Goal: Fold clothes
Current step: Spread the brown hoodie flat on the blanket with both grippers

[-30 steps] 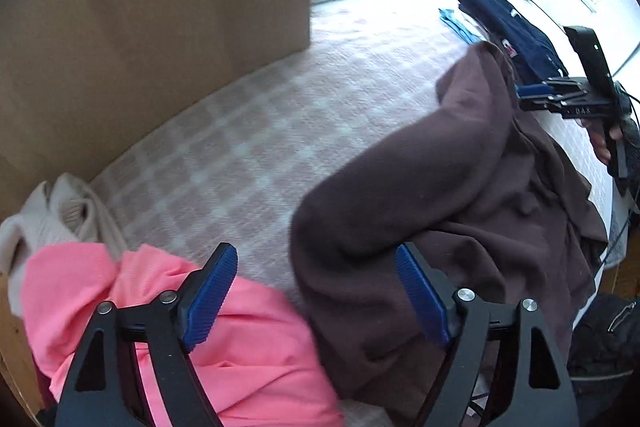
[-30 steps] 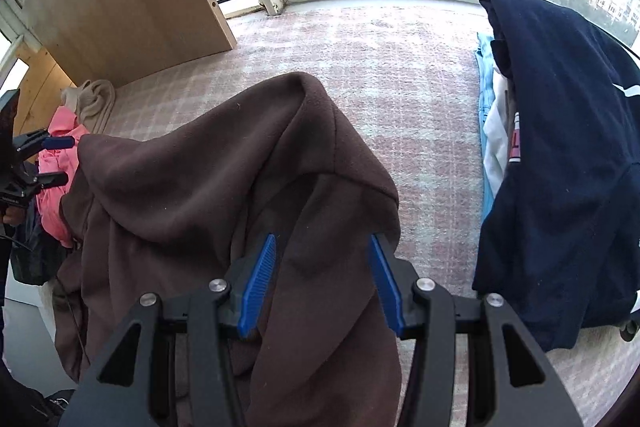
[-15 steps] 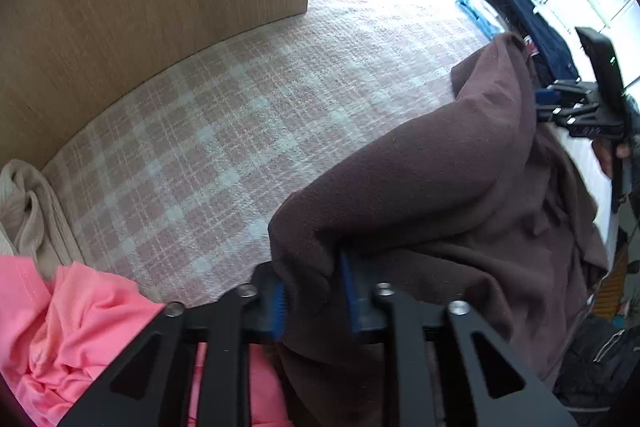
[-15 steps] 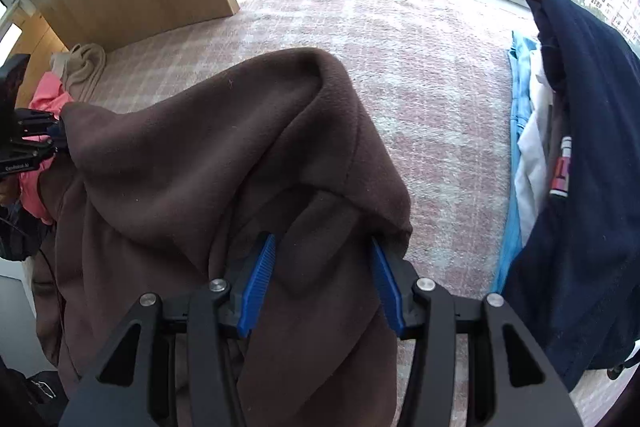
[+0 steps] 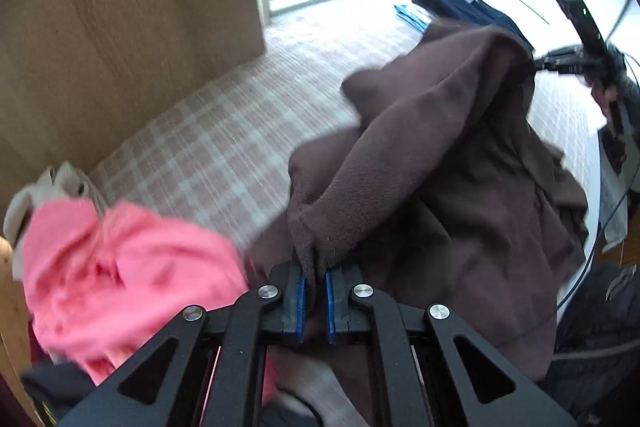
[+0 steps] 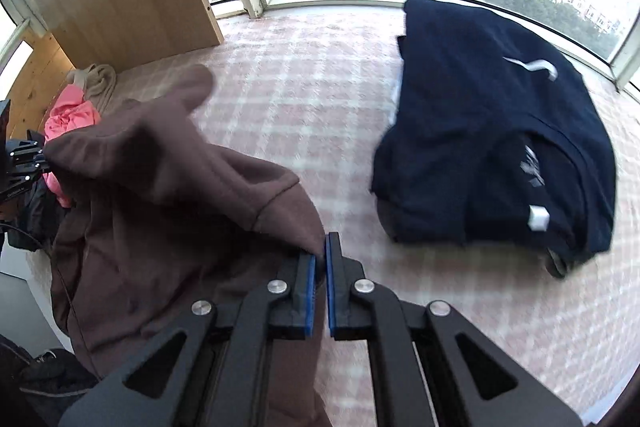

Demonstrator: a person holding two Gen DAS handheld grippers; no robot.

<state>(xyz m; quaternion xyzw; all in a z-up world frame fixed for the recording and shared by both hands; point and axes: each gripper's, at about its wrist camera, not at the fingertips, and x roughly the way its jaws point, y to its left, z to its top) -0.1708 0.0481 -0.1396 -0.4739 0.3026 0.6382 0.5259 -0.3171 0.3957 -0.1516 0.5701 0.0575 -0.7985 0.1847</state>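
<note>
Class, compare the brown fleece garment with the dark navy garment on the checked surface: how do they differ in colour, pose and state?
The brown fleece garment is lifted and bunched; the dark navy garment lies folded flat on the pink checked cover. The brown one is pinched by both the left tongs and the right tongs; nothing holds the navy one. The navy one shows white markings, the brown one none. Both are soft, dark clothing.

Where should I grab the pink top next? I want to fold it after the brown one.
Judging by the left wrist view, take the pink top at its raised edge beside the checked cover, coming from above. It lies crumpled with no clear hem or shoulder showing, so a pinch on that upper fold should lift it free.
</note>
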